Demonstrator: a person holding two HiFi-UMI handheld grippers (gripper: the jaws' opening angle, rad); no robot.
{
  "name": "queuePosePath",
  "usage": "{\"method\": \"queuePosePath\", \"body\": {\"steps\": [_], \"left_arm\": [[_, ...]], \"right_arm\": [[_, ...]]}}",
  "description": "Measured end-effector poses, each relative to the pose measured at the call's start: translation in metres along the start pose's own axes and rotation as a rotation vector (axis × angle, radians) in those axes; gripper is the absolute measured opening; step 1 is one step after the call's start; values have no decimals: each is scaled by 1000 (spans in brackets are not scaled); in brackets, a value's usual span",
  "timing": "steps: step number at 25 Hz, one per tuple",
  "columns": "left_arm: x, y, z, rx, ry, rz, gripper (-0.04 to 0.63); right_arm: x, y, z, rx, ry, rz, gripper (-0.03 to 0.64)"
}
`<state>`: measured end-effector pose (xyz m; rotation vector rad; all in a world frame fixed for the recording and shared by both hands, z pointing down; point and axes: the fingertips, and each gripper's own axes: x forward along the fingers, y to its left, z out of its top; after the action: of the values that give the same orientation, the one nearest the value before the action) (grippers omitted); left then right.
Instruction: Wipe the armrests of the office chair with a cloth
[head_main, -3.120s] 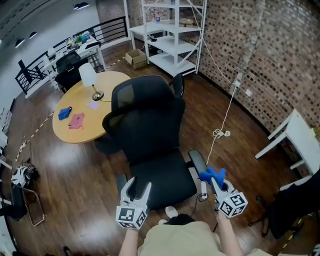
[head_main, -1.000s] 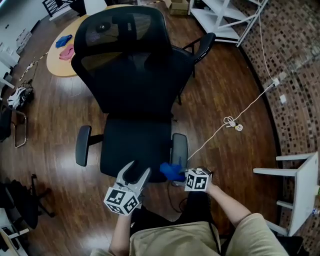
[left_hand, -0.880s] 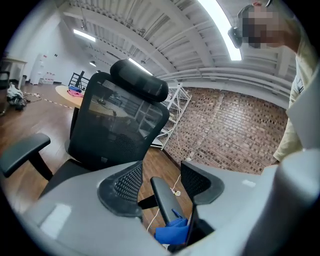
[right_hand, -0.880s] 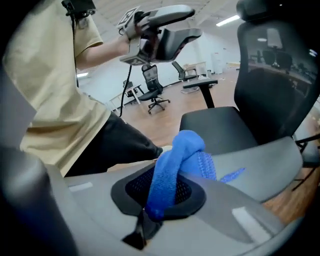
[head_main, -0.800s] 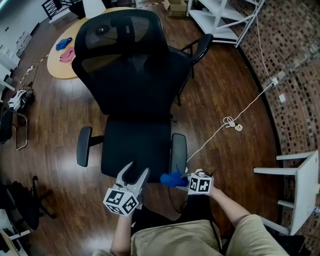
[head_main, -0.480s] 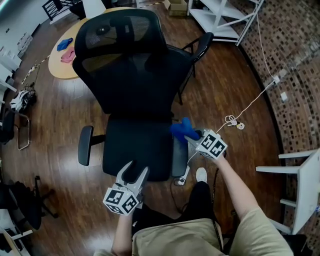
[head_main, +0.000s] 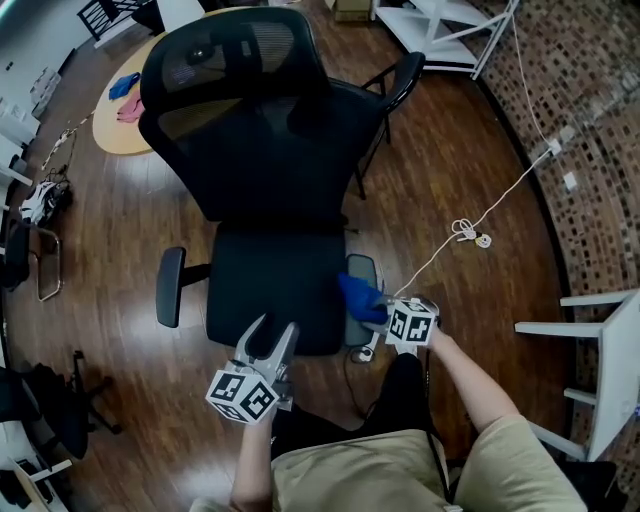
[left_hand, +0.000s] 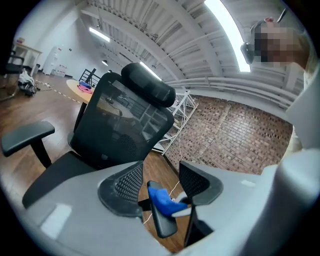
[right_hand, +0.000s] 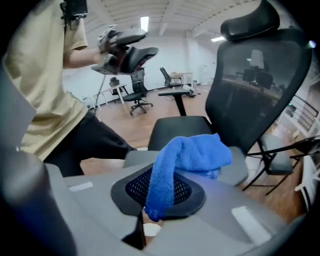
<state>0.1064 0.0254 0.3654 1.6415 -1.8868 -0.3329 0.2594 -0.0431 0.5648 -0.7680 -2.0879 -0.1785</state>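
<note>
A black office chair (head_main: 265, 170) stands on the wood floor in the head view. My right gripper (head_main: 382, 314) is shut on a blue cloth (head_main: 358, 297) (right_hand: 192, 155), which lies on the chair's right armrest (head_main: 359, 300) (right_hand: 250, 167). The left gripper view also shows the blue cloth (left_hand: 162, 199) on that armrest (left_hand: 162, 222). My left gripper (head_main: 270, 339) hangs open and empty over the seat's front edge. The left armrest (head_main: 171, 286) (left_hand: 27, 136) is bare.
A round wooden table (head_main: 125, 110) with a pink and a blue cloth stands behind the chair. A white cable (head_main: 470, 232) runs over the floor at right. A white shelf (head_main: 440, 30) and a brick wall (head_main: 590, 110) are at upper right, a white table (head_main: 600, 350) at right.
My right gripper has drawn the blue cloth back along the right armrest, from its far end toward me. The left gripper has stayed near the seat's front edge.
</note>
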Motion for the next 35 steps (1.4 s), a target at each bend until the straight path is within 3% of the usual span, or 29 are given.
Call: {"method": "queuePosePath", "body": {"steps": [4, 7, 9, 11, 15, 17, 19, 23, 27, 32, 35], "left_arm": [[2, 3, -4, 18, 28, -3, 209], [5, 1, -3, 54, 42, -7, 209], [6, 4, -2, 120, 43, 18, 219], [7, 10, 1, 214, 52, 69, 249], [8, 15, 13, 340, 45, 123, 275], [6, 14, 16, 398, 35, 136, 286], [4, 10, 19, 439, 19, 137, 289], [2, 1, 22, 446, -23, 122, 295], [4, 3, 16, 427, -20, 108, 295], [4, 13, 10, 403, -11, 108, 295], [7, 12, 12, 393, -15, 105, 295]], "right_arm": [[14, 101, -3, 18, -18, 181, 18], [3, 114, 3, 80, -80, 201, 20], [-21, 80, 15, 134, -167, 114, 20], [-55, 23, 28, 174, -240, -33, 20], [-97, -102, 30, 242, -242, -333, 20], [-88, -139, 20, 269, -180, -384, 20], [-64, -150, 7, 264, -90, -359, 20], [-27, -111, -12, 193, 24, -288, 20], [-17, -31, -17, 202, 8, -221, 20], [13, 74, -5, 296, -33, -92, 20], [24, 101, 9, 348, -72, -52, 20]]}}
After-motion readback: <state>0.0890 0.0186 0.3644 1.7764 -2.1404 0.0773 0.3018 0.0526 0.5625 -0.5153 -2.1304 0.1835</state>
